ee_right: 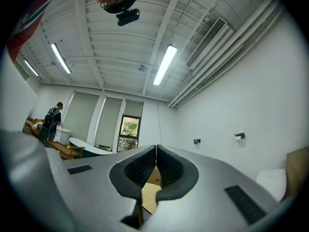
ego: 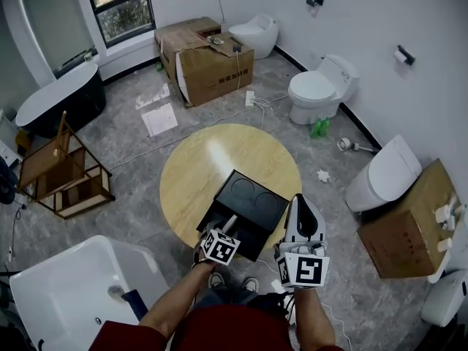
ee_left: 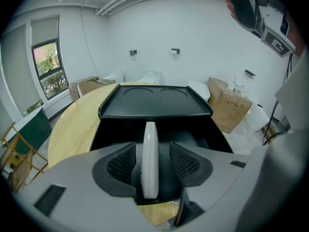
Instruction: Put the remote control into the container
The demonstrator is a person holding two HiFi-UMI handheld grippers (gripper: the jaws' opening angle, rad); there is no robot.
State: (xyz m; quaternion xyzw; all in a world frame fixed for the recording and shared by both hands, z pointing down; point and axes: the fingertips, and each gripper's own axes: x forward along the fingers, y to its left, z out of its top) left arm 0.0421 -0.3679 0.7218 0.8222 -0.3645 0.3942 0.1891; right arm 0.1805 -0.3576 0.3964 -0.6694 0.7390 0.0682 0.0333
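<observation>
A slim white remote control stands on edge between the pads of my left gripper, with a gap on each side, so the jaws are open. It hangs over the dark inside of the black container, whose lid lies tipped back behind it. From the head view, the left gripper and the remote control are over the container's near end. My right gripper sits to the right of the container, off the table edge. Its pads meet, shut on nothing.
The container rests on a round wooden table. A white bathtub is at the near left and a wooden rack at the left. Toilets and cardboard boxes line the far side and the right. A person stands far off.
</observation>
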